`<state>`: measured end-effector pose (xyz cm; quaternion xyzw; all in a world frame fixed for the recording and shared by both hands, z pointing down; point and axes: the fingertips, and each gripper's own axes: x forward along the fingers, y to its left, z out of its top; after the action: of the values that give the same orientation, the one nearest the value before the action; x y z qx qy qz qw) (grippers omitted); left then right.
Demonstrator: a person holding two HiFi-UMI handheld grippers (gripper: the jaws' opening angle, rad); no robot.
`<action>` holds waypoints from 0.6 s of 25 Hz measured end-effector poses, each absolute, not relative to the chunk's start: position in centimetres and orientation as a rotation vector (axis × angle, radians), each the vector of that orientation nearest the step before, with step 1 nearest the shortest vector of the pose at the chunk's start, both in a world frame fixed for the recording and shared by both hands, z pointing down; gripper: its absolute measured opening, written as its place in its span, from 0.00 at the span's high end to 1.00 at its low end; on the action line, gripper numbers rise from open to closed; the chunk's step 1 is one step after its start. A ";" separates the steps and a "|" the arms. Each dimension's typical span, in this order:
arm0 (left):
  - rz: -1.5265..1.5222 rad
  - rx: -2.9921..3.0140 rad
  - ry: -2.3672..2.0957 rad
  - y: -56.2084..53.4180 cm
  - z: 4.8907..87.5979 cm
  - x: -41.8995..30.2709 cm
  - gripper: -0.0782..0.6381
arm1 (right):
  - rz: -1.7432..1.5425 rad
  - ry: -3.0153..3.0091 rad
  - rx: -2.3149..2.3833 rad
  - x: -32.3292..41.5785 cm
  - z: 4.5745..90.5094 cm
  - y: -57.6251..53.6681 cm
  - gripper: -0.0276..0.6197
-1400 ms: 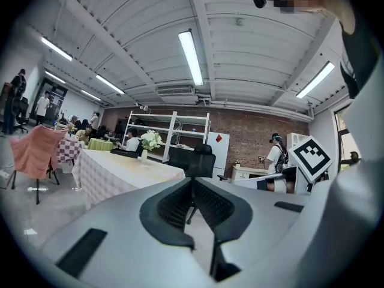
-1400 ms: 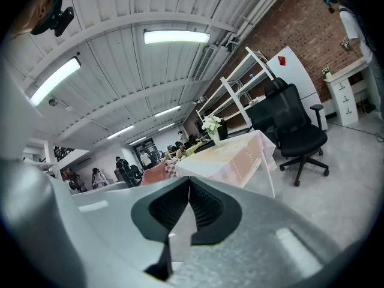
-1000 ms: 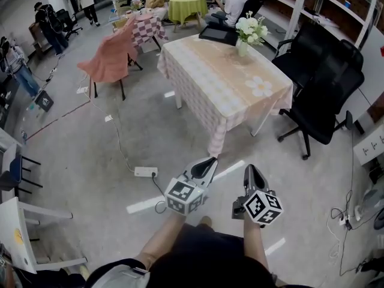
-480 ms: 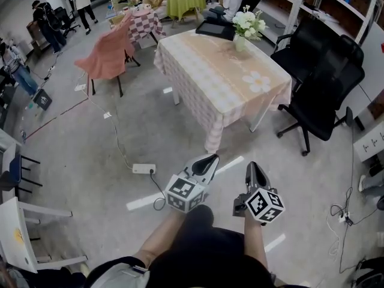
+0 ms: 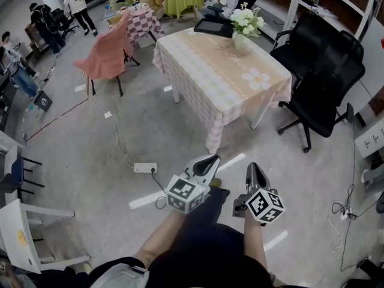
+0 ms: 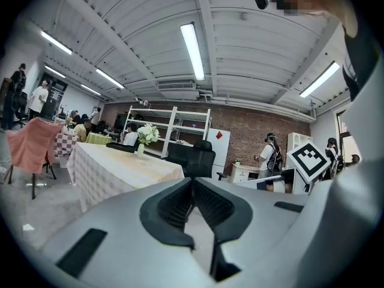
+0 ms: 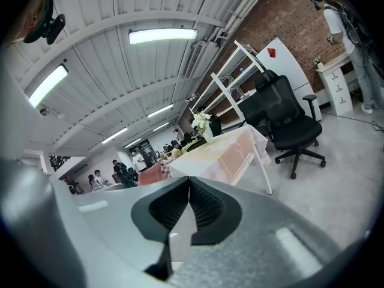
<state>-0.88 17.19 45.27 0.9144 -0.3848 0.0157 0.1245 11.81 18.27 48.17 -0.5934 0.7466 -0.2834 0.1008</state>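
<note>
While standing on the grey floor (image 5: 90, 149), holding the left tongs (image 5: 206, 162) and the right tongs (image 5: 252, 170) out in front, side by side and near each other, both aiming forward and somewhat upward. Holding both clenched, ribbed pads meeting at the tips in each gripper view, with nothing pinched between them and nothing touching them. Judging from that, being at the very start: grasping nothing as yet, handling nothing, leaving every object in the room untouched. Facing the tabletop (image 5: 222, 71) under its checked cloth, lying well apart from both tongs, straight ahead and beyond a stretch of bare floor. Seeing at its far end a vase of white flowers (image 5: 243, 24) standing upright, near a dark flat object (image 5: 210, 26), both farther off again. Hovering nearest to a white power strip (image 5: 145, 168) lying on the floor to the left of the left tongs, low beneath them rather than between the jaws, its cable trailing away toward a pink-draped chair (image 5: 108, 56). Having two black office chairs (image 5: 324, 83) just beside the tabletop's right edge, well apart from the right tongs. Noticing people (image 5: 75, 2) sitting and standing at the far end of the room, too small for detail.
</note>
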 end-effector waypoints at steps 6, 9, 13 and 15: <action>0.051 2.649 -1.148 16.1 45.5 -1.6 0.86 | -0.828 2.206 -1.771 12.2 48.2 16.9 0.95; 0.043 2.652 -1.156 15.1 45.2 -1.8 0.86 | -0.819 2.197 -1.784 12.6 48.1 16.1 0.95; 0.038 2.648 -1.151 13.6 45.2 -1.5 0.86 | -0.821 2.205 -1.786 12.7 48.2 15.1 0.95; 0.035 2.651 -1.144 12.7 45.2 -1.0 0.86 | -0.818 2.213 -1.785 13.0 48.2 14.3 0.95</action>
<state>-0.96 12.71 45.23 0.9107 -0.3931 0.0121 0.1265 12.99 14.28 48.15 -0.6009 0.7448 -0.2754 0.0914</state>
